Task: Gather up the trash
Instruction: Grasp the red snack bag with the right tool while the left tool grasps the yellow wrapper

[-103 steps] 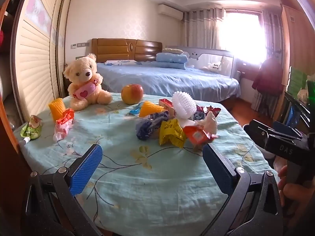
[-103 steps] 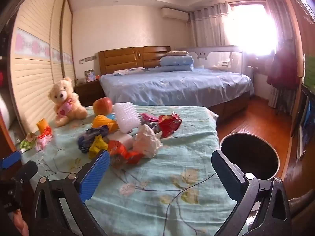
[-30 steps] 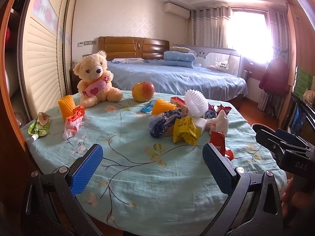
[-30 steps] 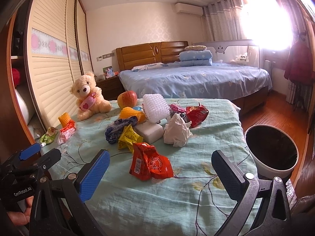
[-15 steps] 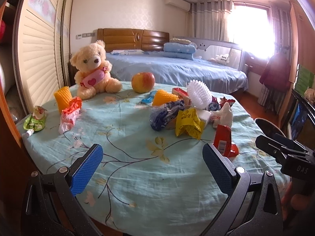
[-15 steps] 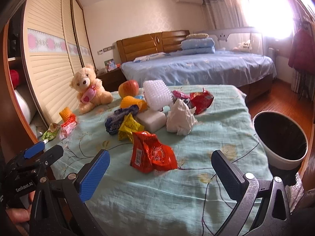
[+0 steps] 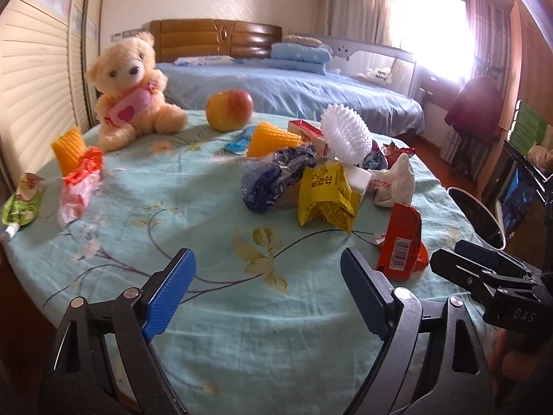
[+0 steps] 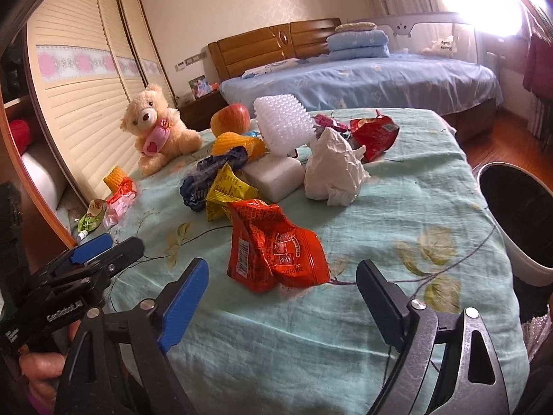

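Tablecloth (image 8: 397, 207) bears orange wrapper (image 8: 273, 245) seemingly just beyond right fingers (image 8: 183, 297).

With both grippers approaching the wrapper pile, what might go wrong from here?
The orange-red snack bag lies flat on the loose tablecloth, so the open right gripper, its jaws just narrowing with nothing between them, may pinch cloth too. The apple and teddy bear border the trash and risk being collected. The bin stands off the table's edge; drops could miss.
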